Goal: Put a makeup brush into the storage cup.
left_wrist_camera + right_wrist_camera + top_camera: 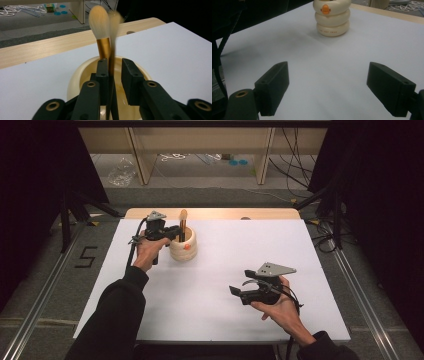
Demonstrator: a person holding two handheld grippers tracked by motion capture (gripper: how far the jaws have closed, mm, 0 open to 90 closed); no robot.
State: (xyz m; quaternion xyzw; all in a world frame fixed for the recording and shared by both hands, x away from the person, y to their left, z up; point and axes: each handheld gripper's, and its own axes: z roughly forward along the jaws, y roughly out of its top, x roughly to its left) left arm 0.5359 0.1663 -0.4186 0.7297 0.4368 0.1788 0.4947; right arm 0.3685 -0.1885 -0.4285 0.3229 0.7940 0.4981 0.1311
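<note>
A cream ringed holder with an orange duck bill stands on the white sheet at the back left; the right gripper view has the holder far ahead. In it stands a brush with a gold ferrule and a pale tuft. My left gripper hangs right over the holder's rim, jaws a little apart. A second, thinner brush, blurred, runs down between them along the left jaw, clear of the right pad. From above, the left gripper sits beside the brushes. My right gripper rests open and empty at the front right.
The white sheet covers the table, with a strip of bare wood along the far edge. Beyond it are floor, cables and wooden shelf legs. Dark curtains flank both sides.
</note>
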